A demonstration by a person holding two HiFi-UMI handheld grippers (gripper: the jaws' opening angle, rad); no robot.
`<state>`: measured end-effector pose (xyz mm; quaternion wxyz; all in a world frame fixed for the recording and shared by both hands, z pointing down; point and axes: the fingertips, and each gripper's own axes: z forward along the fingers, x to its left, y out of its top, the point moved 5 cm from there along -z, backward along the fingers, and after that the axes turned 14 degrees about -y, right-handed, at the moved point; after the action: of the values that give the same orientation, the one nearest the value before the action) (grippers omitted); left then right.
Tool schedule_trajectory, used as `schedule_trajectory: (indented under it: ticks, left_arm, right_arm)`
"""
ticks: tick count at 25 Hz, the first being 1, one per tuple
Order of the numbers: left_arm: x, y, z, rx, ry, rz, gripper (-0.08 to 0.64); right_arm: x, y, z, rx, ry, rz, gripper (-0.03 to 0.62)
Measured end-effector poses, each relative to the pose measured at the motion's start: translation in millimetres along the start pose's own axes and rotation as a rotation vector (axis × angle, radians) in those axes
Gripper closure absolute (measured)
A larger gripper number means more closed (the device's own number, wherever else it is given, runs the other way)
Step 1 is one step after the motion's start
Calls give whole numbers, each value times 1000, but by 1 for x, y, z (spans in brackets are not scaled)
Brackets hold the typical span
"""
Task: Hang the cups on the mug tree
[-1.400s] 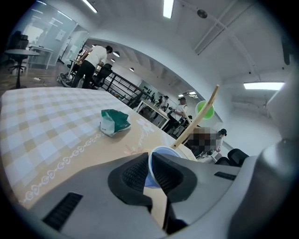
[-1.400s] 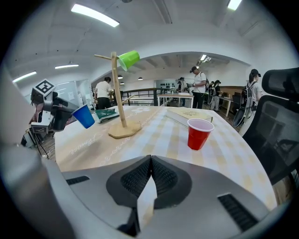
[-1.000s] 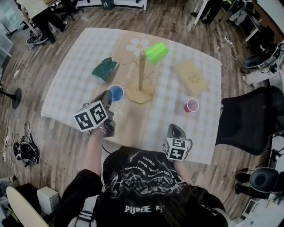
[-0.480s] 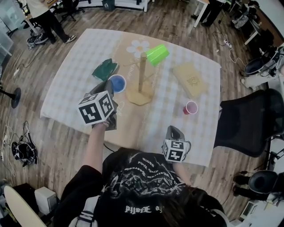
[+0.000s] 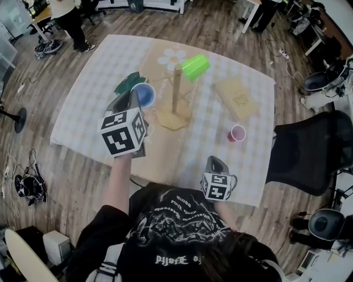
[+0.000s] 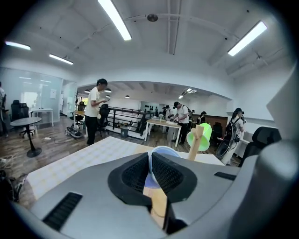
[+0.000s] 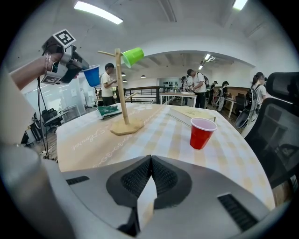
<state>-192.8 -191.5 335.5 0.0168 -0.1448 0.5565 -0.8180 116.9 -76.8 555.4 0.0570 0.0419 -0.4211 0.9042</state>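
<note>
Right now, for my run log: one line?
left claw: shut on blue cup | right claw: shut, empty | green cup: hung | red cup: on table

We're in an open-plan office: strip lights (image 6: 114, 19) overhead, people (image 6: 96, 109) at desks (image 6: 162, 123), swivel chair (image 5: 309, 150) beside the table (image 5: 83, 104).

Left gripper (image 5: 134, 101) carries the blue cup (image 5: 145, 94) higher above the desk (image 5: 88, 88) than a second ago, rolling as it rises beside the mug tree (image 5: 176, 91); a bystander (image 5: 70, 15) walks on.
</note>
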Motion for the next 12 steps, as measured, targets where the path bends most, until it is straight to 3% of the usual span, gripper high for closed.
schedule_trajectory:
  ticks: [12]
  left_arm:
    - [-21, 26, -4, -69, 116, 262, 518]
  right_arm:
    - [-2, -3, 5, 13, 16, -6, 584]
